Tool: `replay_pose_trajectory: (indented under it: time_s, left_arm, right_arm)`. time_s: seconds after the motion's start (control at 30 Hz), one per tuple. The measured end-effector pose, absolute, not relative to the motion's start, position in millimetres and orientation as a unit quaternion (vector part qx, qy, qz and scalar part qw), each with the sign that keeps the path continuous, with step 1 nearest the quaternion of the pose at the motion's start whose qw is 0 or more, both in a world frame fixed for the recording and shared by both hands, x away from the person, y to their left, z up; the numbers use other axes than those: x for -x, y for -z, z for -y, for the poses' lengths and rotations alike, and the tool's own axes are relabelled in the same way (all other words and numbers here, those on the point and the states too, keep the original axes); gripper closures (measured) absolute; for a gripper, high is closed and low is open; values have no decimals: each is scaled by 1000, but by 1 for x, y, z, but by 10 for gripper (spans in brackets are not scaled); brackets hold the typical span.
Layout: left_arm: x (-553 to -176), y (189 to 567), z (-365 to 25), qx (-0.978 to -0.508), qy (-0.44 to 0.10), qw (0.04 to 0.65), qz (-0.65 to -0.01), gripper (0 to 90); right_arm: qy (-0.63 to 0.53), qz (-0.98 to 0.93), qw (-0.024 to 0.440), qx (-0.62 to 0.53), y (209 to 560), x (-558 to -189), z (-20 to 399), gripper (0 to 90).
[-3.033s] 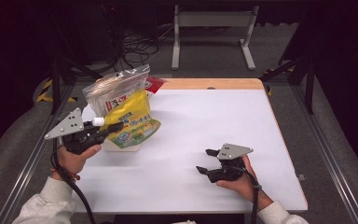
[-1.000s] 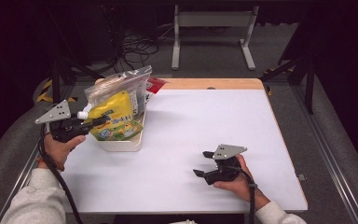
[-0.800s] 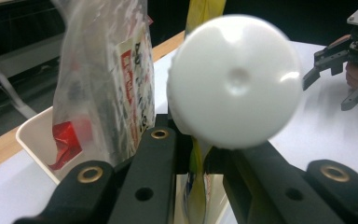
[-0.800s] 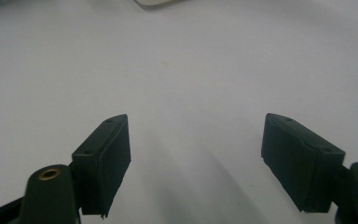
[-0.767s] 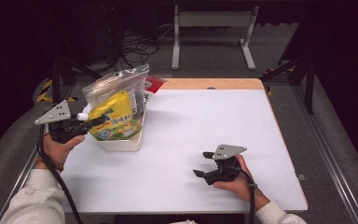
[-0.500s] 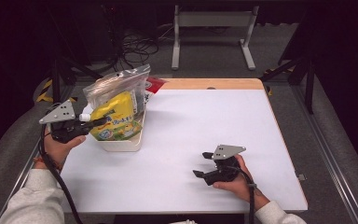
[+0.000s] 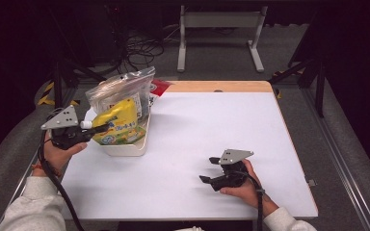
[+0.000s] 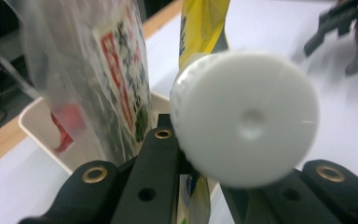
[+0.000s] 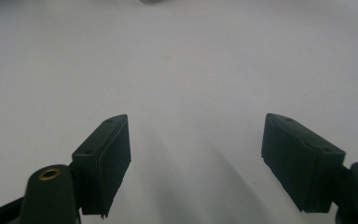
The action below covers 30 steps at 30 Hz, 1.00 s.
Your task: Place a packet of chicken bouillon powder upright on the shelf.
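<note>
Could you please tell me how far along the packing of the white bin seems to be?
Already done: a clear plastic bag with red print stands in the white plastic bin. In hand: the left gripper is shut on the white-capped spout of the yellow refill pouch, which sits in the bin beside the bag. Probably left: letting go of the pouch. The right gripper rests open on the white table.

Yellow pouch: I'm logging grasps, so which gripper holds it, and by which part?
The left gripper holds the yellow pouch by its white cap.
</note>
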<state>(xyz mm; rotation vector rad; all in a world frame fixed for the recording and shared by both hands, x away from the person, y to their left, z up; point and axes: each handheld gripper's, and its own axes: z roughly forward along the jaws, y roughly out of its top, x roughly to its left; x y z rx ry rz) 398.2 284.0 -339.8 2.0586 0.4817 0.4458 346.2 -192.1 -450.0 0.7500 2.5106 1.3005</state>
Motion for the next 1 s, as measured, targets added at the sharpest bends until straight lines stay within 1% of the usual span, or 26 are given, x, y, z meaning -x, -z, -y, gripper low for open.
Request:
replay_pose_trajectory:
  time_s: [0.07,0.23,0.63,0.8,0.9,1.0]
  left_arm:
    - [-400,342,-278,-845,-188,457,-204,870]
    - [-401,347,-273,-844,-186,460,-206,871]
    - [-405,371,-279,-825,-175,482,-237,879]
    - [-404,374,-280,-821,-180,486,-240,877]
    - [-401,377,-281,-811,-188,497,-244,859]
    - [-397,380,-281,-799,-205,503,-260,809]
  right_arm:
    - [-441,-854,107,-255,450,-346,191,238]
    - [-442,-854,108,-253,449,-345,191,237]
    - [-446,-852,115,-248,445,-345,190,238]
    - [-446,-853,117,-244,444,-345,189,238]
    - [-447,-853,119,-243,443,-345,190,238]
    - [-448,-852,123,-242,442,-345,190,239]
